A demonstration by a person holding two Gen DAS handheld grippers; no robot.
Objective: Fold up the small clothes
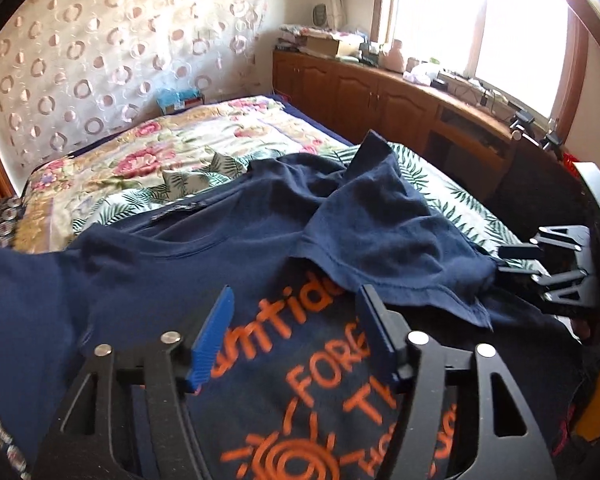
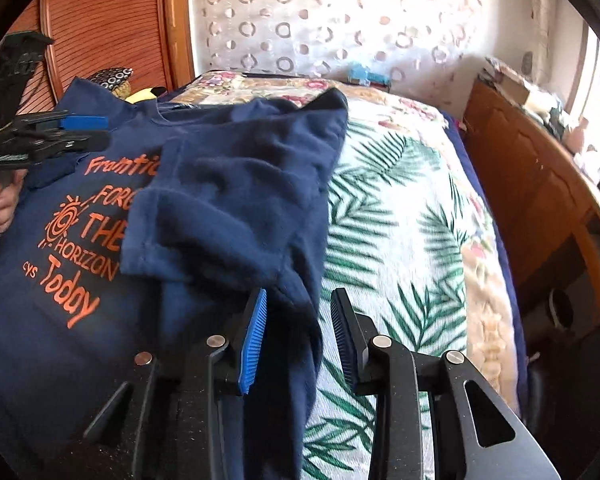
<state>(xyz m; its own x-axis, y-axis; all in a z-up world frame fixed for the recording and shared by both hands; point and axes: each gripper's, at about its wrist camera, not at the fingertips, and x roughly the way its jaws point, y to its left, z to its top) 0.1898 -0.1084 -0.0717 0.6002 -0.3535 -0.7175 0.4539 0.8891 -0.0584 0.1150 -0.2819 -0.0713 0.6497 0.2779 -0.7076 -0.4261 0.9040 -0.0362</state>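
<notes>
At the far left of the right wrist view, the left gripper (image 2: 85, 132) is held over the T-shirt's (image 2: 60, 280) plain side, jaws parted on nothing, likely placed to take that side next. The shirt is spread flat on the bed (image 2: 400, 220), so folds stay straight. One sleeve (image 2: 228, 200) is laid inward over the print. The right gripper (image 2: 298, 336) is released, though the folded edge may brush one pad.

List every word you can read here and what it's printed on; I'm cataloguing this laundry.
All in orange print on the navy T-shirt:
"Frontie", cut off by the folded sleeve
"FOR", cut off
"THE"
"HORIZON"
"Today"
"cys", small and uncertain
Boxes on the far cabinet: too blurred to read.
</notes>
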